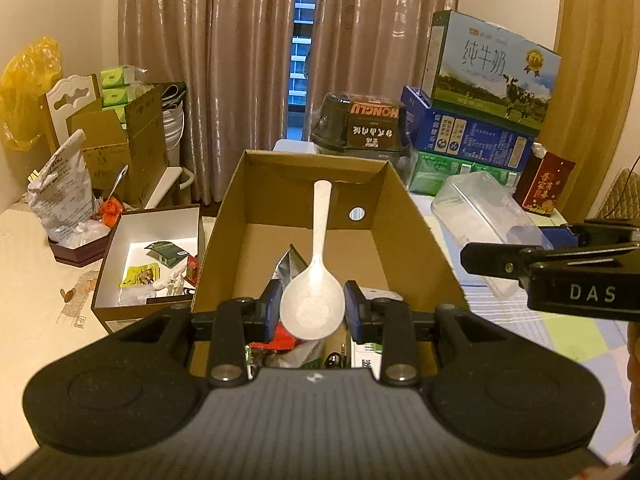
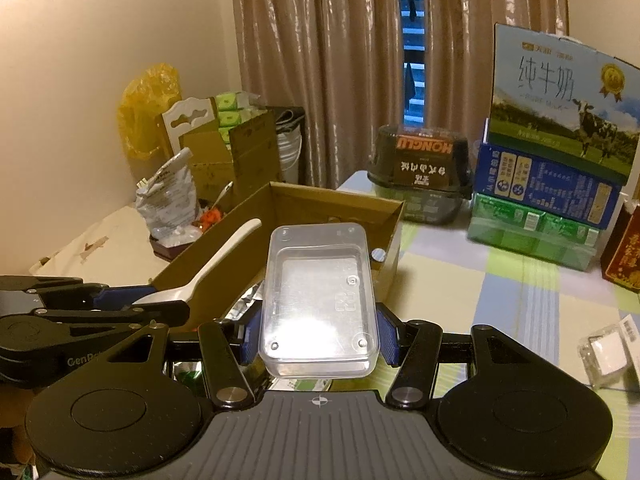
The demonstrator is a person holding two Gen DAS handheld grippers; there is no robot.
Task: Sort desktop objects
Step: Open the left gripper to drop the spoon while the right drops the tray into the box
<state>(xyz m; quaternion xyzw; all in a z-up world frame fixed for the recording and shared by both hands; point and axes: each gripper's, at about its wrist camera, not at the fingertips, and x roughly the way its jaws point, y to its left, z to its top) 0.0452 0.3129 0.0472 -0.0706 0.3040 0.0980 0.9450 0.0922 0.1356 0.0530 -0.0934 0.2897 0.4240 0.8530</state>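
Step in hand, by my reading: carry-and-drop. Both grippers hold loads over the open cardboard box, centre of the left wrist frame. Next move likely calls for lowering each load past the box rim and releasing, with the two tools crowded side by side and at risk of bumping.

Cardboard box: mostly bare floor at the far end; a silver foil pouch and loose packets at the near end, partly hidden behind the tool.

White-lined tray, left of the box: green, yellow and dark sachets inside.

Right gripper, lower centre of its frame: pads clamped on the sides of a clear plastic container, which looks empty, held over the box's near corner.

Left gripper: jaws closed on the bowl of a white spoon, handle pointing away over the box.
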